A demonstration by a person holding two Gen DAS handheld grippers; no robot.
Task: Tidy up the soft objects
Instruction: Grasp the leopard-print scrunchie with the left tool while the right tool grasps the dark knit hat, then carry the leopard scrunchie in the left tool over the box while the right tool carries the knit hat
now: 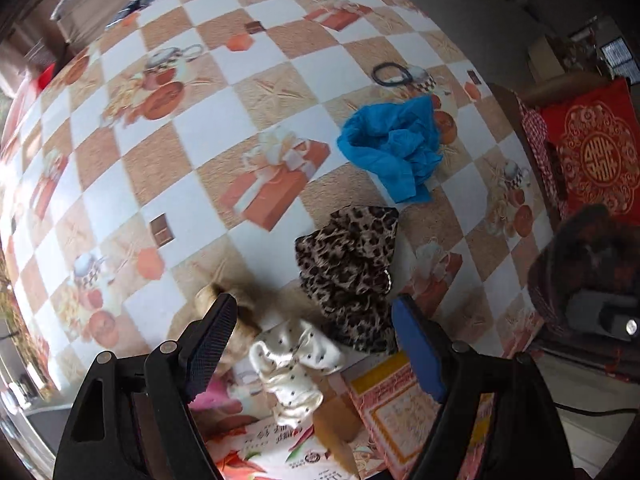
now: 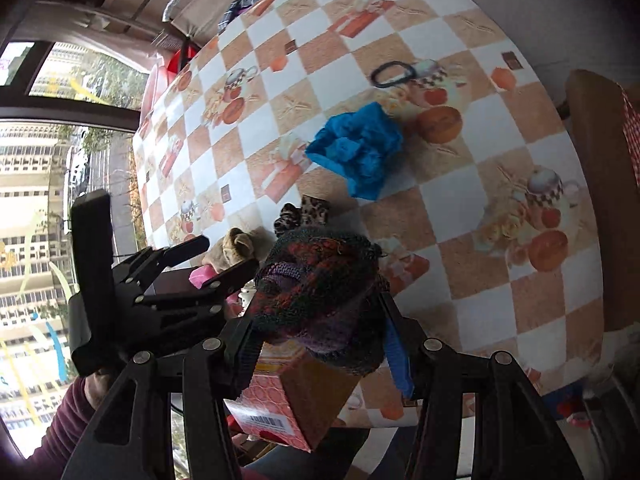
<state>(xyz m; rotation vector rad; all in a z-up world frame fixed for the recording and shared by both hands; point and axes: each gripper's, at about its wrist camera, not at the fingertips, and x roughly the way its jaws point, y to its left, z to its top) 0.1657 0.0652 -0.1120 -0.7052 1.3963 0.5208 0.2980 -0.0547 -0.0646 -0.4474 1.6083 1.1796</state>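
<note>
Checkered desk [image 1: 208,128] carries the blue cloth [image 1: 394,148] and leopard scrunchie [image 1: 352,268], with a box [image 2: 304,400] at its near edge. Right fingers [image 2: 320,344] grip a soft, light knit bundle [image 2: 320,292] above the box; left fingers [image 1: 320,344] are open over the dotted scrunchie [image 1: 292,364] — pinch its bunched middle.

Two handheld grippers, one loaded
Left gripper [image 1: 316,344] points down, fingers spread apart; right gripper [image 2: 320,336] tilts downward, fingers clamped on a dark knitted bundle [image 2: 320,292].
</note>
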